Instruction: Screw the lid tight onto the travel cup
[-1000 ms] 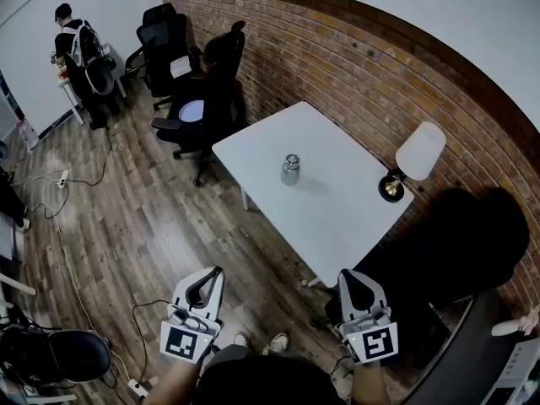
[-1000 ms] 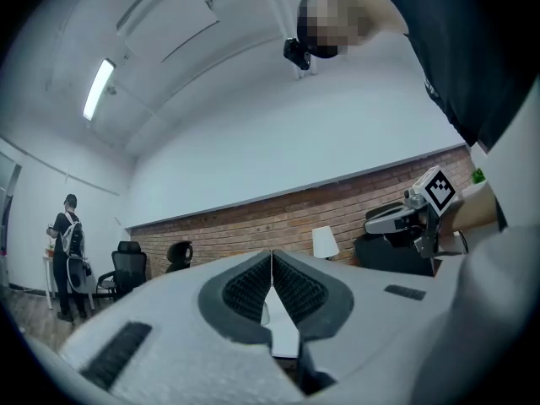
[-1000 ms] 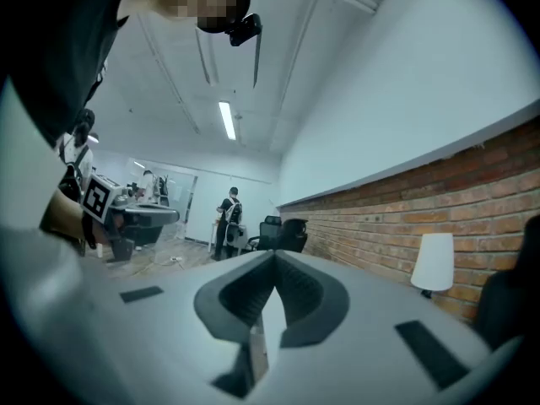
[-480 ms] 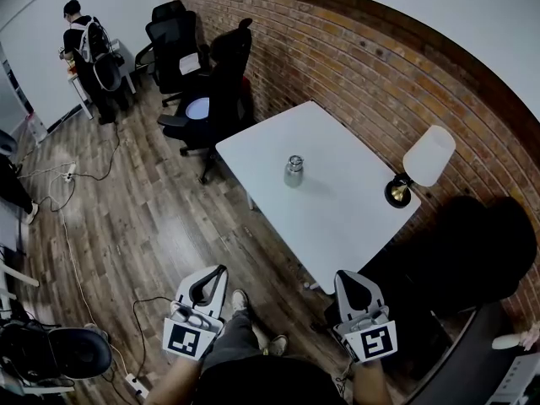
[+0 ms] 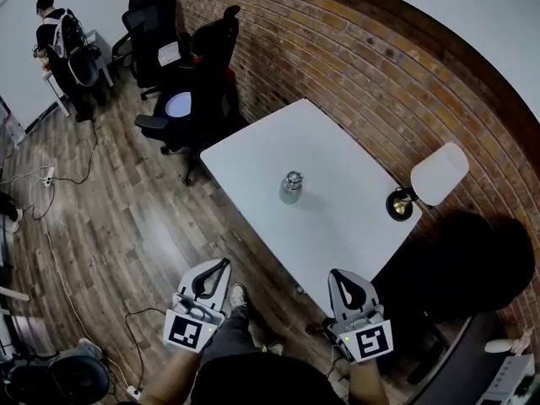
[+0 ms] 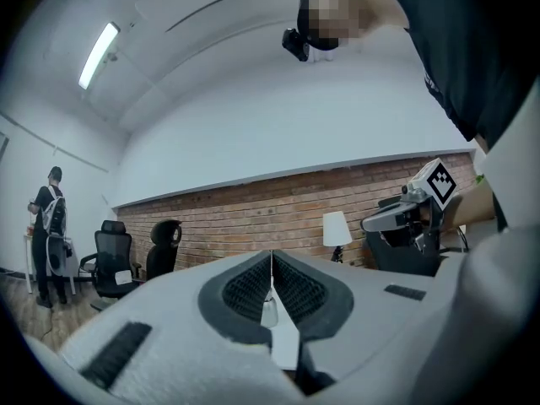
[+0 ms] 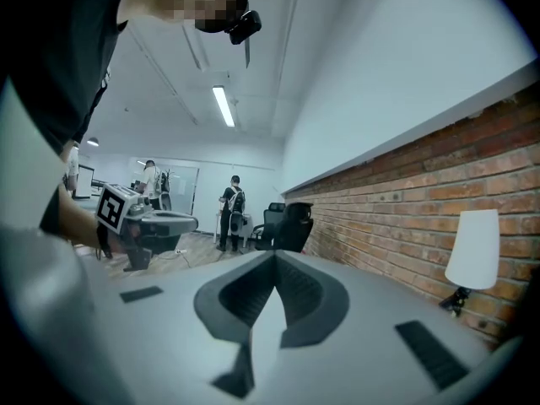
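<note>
Standing back from the white table (image 5: 337, 226), with the left gripper (image 5: 218, 268) and the right gripper (image 5: 339, 278) held out low at the near side, each with jaws pressed together on nothing. Looking across at the travel cup (image 5: 291, 189), upright near the middle of the table and well apart from both grippers, with the lid (image 5: 293, 177) already sitting on top; too small to tell whether threaded on or merely resting. Probably at the approach, with no tightening begun. Several ways to spoil it from here. Arriving with jaws closed risks poking the narrow cup with the tips and tipping it, so better to open both before reaching in. Turning the lid without clamping the body would likely just spin the whole cup on the smooth tabletop. Pinching the shiny metal too lightly invites slipping; squeezing the lid off-centre or tilted invites cross-threading and a lid that jams crooked instead of sealing. Worth minding the lamp (image 5: 434, 175) at the right end of the table during any wide swing of the right gripper, and the cable (image 5: 135, 327) on the wooden floor to the near left while stepping closer.
</note>
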A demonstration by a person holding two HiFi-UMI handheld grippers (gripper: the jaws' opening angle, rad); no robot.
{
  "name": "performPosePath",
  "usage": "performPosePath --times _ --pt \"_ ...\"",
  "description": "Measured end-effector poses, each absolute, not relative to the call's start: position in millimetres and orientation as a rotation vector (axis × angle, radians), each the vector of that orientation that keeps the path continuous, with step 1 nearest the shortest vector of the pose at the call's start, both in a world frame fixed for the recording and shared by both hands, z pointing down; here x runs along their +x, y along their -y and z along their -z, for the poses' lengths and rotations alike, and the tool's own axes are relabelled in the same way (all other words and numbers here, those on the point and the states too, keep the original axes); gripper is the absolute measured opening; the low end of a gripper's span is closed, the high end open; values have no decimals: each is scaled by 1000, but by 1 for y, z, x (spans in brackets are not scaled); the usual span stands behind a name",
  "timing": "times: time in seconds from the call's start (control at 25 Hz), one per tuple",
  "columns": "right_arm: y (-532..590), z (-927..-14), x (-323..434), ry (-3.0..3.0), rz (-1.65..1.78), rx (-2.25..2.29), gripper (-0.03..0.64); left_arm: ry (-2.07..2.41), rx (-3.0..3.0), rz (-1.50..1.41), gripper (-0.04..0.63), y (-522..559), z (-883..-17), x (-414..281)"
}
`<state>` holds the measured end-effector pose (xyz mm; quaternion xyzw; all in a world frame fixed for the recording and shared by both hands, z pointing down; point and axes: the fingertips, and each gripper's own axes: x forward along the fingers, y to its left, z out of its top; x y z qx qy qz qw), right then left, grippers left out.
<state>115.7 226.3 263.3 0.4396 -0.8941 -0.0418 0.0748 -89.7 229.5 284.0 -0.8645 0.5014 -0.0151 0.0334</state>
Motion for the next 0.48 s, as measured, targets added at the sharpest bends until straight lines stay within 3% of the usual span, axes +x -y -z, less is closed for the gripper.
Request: performPosePath --times 0.48 --pt "-117 -249 68 2565 114 1440 14 -1394 -2793 -26 28 -99 -278 -128"
